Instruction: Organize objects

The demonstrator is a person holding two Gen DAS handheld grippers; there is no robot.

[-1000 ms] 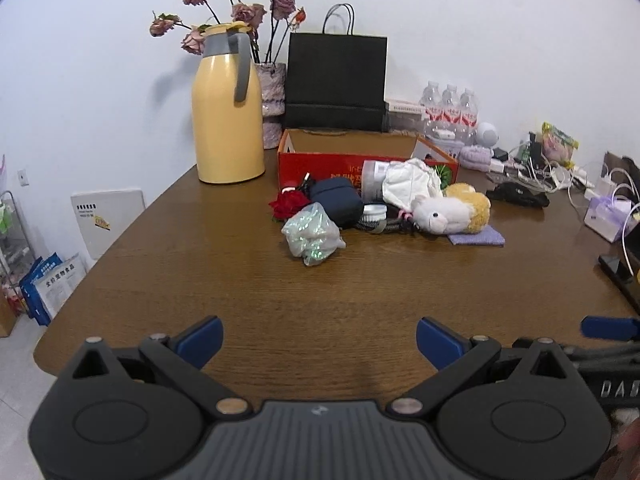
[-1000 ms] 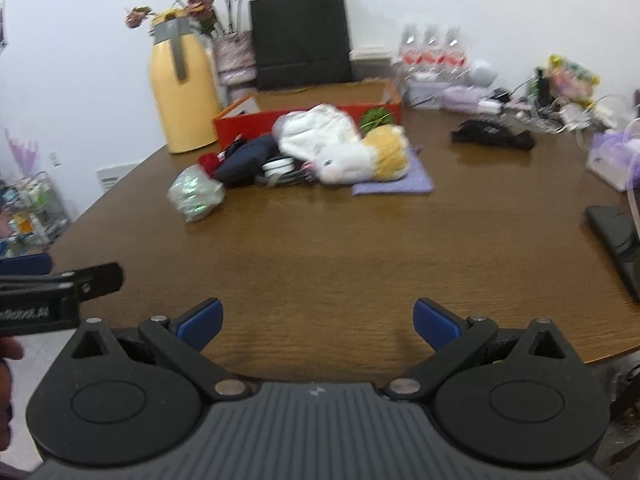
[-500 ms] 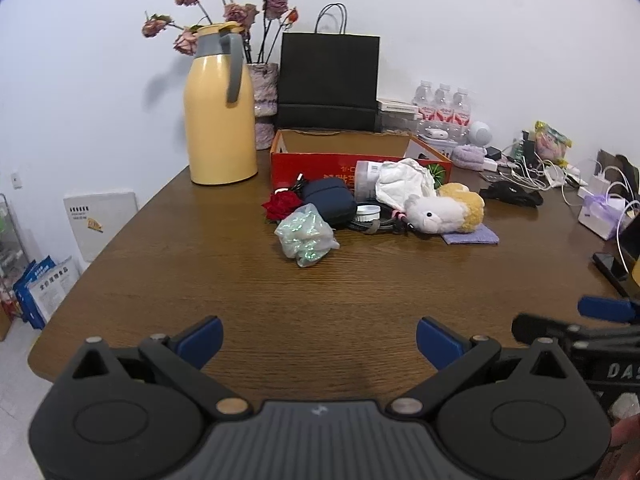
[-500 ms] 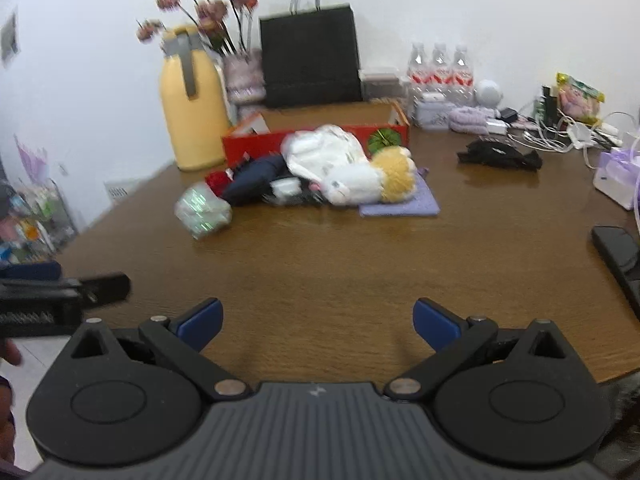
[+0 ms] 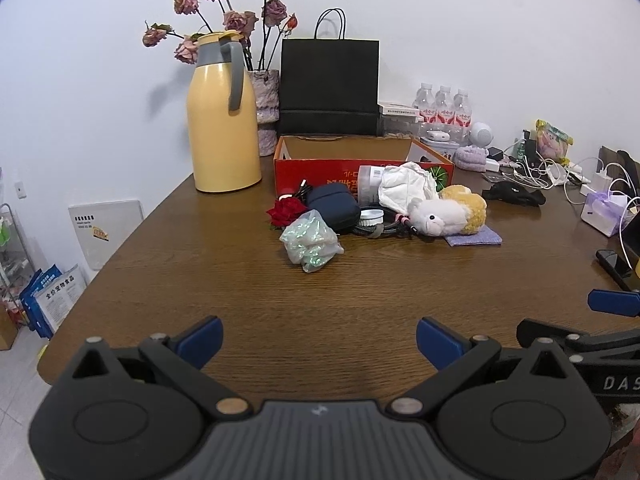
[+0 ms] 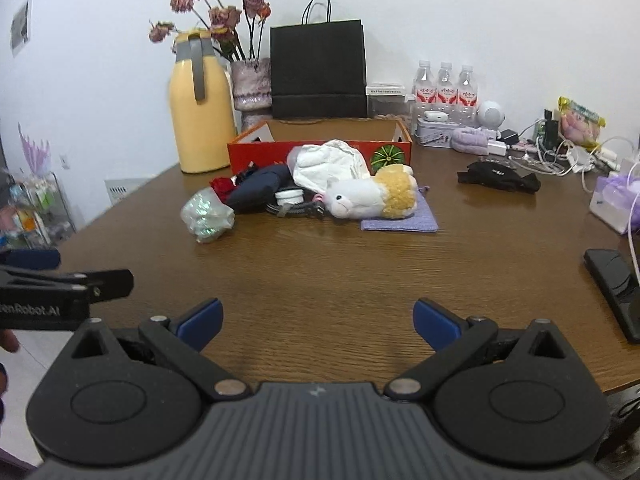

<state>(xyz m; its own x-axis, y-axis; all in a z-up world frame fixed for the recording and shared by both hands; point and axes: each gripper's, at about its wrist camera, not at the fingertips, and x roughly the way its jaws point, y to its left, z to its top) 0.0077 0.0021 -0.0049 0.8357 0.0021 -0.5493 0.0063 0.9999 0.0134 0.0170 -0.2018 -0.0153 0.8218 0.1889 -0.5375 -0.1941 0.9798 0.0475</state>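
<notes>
A pile lies mid-table before an open red cardboard box (image 5: pixel 360 170) (image 6: pixel 320 148): a shiny plastic bag (image 5: pixel 311 240) (image 6: pixel 207 216), a red rose (image 5: pixel 285 213), a navy pouch (image 5: pixel 333 206) (image 6: pixel 260 190), a white cloth (image 5: pixel 404 188) (image 6: pixel 330 164), a plush sheep (image 5: pixel 444 210) (image 6: pixel 370 196) on a purple pouch (image 5: pixel 474 237) (image 6: pixel 400 220), and dark cables with a small white jar (image 5: pixel 372 216). My left gripper (image 5: pixel 319 342) and right gripper (image 6: pixel 318 320) both stand open and empty near the table's front edge, well short of the pile.
A yellow thermos (image 5: pixel 222 120), a vase of dried roses (image 5: pixel 266 112), a black paper bag (image 5: pixel 329 84) and water bottles (image 5: pixel 444 110) stand at the back. Chargers, cables, a black glove (image 6: pixel 498 176) and a phone (image 6: pixel 614 284) crowd the right side.
Both grippers have shifted slightly, with the pile now a little further left in the right wrist view. Both stay open and nothing on the table has moved.
</notes>
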